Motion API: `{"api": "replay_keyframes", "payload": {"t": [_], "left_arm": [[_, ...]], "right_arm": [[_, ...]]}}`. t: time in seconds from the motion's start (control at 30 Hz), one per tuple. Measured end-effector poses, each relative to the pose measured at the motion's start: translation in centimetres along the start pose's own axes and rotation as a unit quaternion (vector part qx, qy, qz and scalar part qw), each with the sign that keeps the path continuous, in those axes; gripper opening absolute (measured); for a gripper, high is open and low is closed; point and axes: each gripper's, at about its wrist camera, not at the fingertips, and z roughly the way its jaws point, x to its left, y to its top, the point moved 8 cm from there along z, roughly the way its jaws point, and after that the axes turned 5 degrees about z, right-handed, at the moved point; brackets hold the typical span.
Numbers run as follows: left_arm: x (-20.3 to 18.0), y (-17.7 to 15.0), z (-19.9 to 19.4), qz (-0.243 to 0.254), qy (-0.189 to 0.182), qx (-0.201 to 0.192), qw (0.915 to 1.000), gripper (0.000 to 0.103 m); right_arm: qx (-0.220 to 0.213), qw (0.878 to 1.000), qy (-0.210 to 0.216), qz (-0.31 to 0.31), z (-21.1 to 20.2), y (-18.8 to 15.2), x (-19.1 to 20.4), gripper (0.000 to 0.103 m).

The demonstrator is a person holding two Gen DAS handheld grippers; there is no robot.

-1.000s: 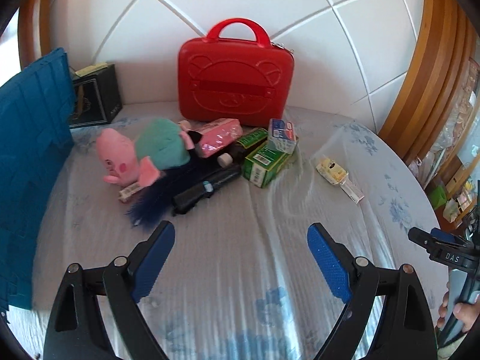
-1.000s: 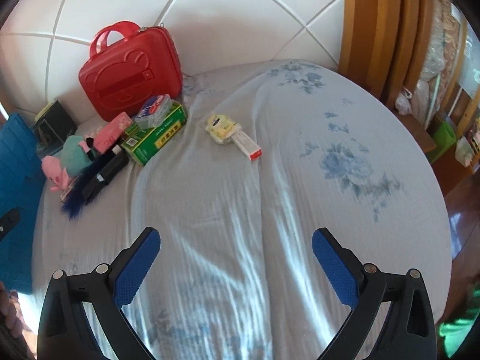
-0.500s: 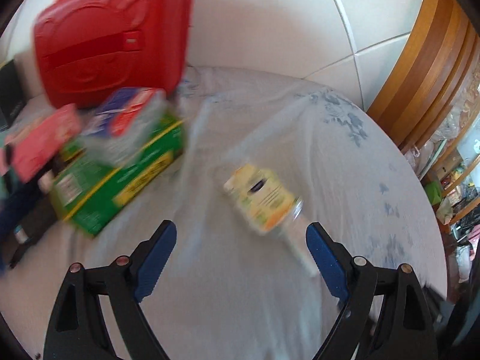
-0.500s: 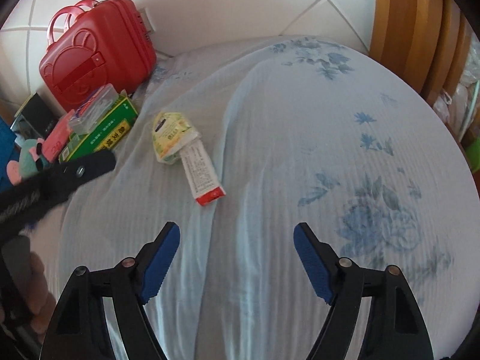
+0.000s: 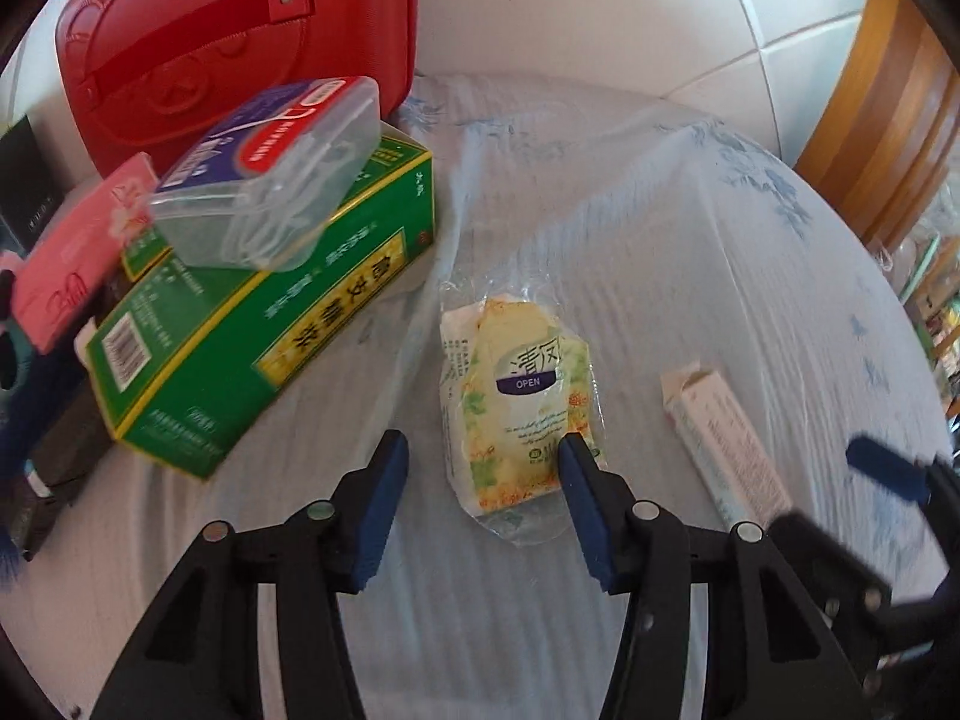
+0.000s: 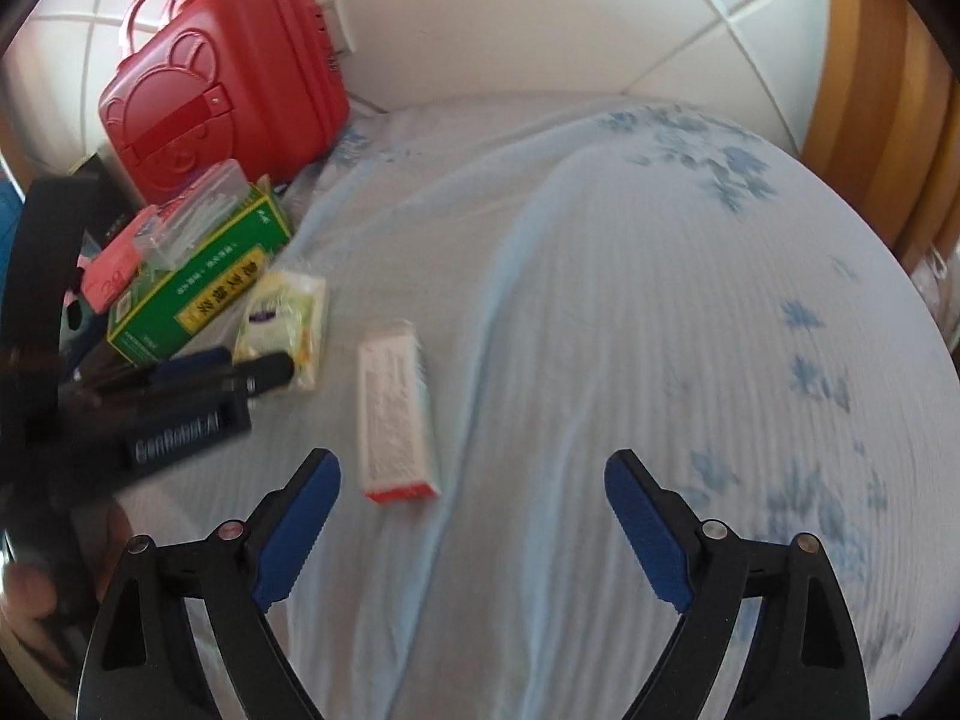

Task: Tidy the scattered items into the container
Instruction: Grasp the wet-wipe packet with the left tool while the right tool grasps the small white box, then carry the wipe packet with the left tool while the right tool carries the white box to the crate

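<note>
A closed red case [image 5: 234, 42] stands upright at the back of the bed; it also shows in the right wrist view [image 6: 228, 90]. A yellow-green tissue pack [image 5: 519, 402] lies between the fingers of my open left gripper [image 5: 480, 462], its right finger over the pack's near edge. A white carton with a red end [image 6: 393, 414] lies just ahead of my open, empty right gripper [image 6: 474, 492]; it also shows in the left wrist view [image 5: 723, 444]. A green box [image 5: 258, 324] carries a clear plastic box [image 5: 270, 174].
A pink pack [image 5: 78, 246] and dark items [image 5: 60, 438] lie left of the green box. A wooden frame [image 5: 888, 96] rises at the right. The bed's pale floral sheet [image 6: 630, 300] extends to the right. My left gripper [image 6: 180, 396] reaches in at the right wrist view's left.
Both grippers have moved forward toward the items. My left gripper has narrowed and come down around the tissue pack. My right gripper has closed in on the white carton.
</note>
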Motion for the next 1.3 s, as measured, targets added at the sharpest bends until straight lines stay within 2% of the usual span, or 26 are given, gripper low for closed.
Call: {"api": "replay_keyframes", "payload": {"t": [0.03,0.1,0.13,0.23,0.3,0.43,0.5,0.53,0.6,0.67,0.73,1.07,1.3], "left_arm": [[0.0,-0.1,-0.2,0.008,0.005,-0.003,1.0000,0.052],[0.0,-0.2,-0.4,0.022,0.009,-0.008,0.9997,0.052],[0.0,-0.2,-0.4,0.026,0.009,-0.010,0.9996,0.052],[0.3,0.2,0.0,0.015,0.000,-0.007,0.9999,0.057],[0.5,0.4,0.3,0.006,-0.004,-0.009,0.9999,0.061],[0.3,0.4,0.4,0.000,-0.012,-0.019,0.9997,0.062],[-0.2,0.4,0.3,0.002,-0.022,-0.022,0.9995,0.052],[-0.5,0.4,0.2,0.004,-0.033,-0.023,0.9992,0.036],[-1.0,0.2,-0.1,0.009,-0.039,-0.020,0.9990,0.031],[-1.4,-0.1,-0.5,0.013,-0.039,-0.021,0.9990,0.021],[-1.4,-0.5,-1.4,0.010,-0.038,-0.023,0.9990,0.017],[-0.1,-2.5,-10.2,-0.002,-0.031,-0.069,0.9971,0.015],[2.7,-3.7,-18.6,-0.013,-0.001,-0.108,0.9941,0.015]], "right_arm": [[0.001,1.000,-0.001,-0.008,0.2,0.0,0.5,0.088],[0.007,1.000,-0.001,-0.024,0.8,0.1,1.5,0.075],[0.009,0.999,-0.003,-0.031,1.2,0.1,1.9,0.073],[0.013,0.999,-0.008,-0.038,2.4,0.5,2.4,0.062],[0.019,0.999,-0.009,-0.039,3.1,0.6,2.4,0.048],[0.017,0.999,-0.020,-0.045,3.7,0.8,2.3,0.040],[0.017,0.998,-0.034,-0.053,3.7,0.7,2.2,0.029],[0.017,0.997,-0.042,-0.056,3.7,0.6,2.0,0.028],[0.018,0.998,-0.040,-0.050,3.3,0.3,1.8,0.028],[0.015,0.998,-0.039,-0.042,2.8,0.2,1.4,0.028],[0.012,0.999,-0.038,-0.034,2.1,0.0,1.2,0.028],[-0.009,0.999,-0.033,-0.023,-4.0,-1.3,1.8,0.026],[-0.047,0.998,0.003,-0.050,-10.3,-1.4,7.3,0.026]]}}
